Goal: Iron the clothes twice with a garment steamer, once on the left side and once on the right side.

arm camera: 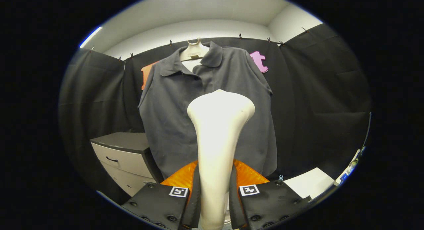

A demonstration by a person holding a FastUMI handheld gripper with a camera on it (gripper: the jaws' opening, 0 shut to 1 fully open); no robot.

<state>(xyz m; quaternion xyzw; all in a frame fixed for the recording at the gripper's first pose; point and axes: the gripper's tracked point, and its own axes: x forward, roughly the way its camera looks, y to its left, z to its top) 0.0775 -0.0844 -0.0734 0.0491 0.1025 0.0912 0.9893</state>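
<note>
A dark grey collared shirt [185, 104] hangs on a pale hanger [194, 51] against the booth's black wall, beyond the fingers. A cream-white garment steamer [218, 130] stands upright between the fingers, its wide head in front of the shirt's middle. My gripper [214, 197] is shut on the steamer's handle, with both fingers pressing its sides. An orange part [246, 173] of the steamer shows behind the handle, just above the fingers. The gap between steamer head and shirt cannot be judged.
A grey drawer cabinet [124, 154] stands below and left of the shirt. A white surface [311, 182] lies low on the right, with small items [349, 168] at its far edge. Black cloth walls close in on both sides.
</note>
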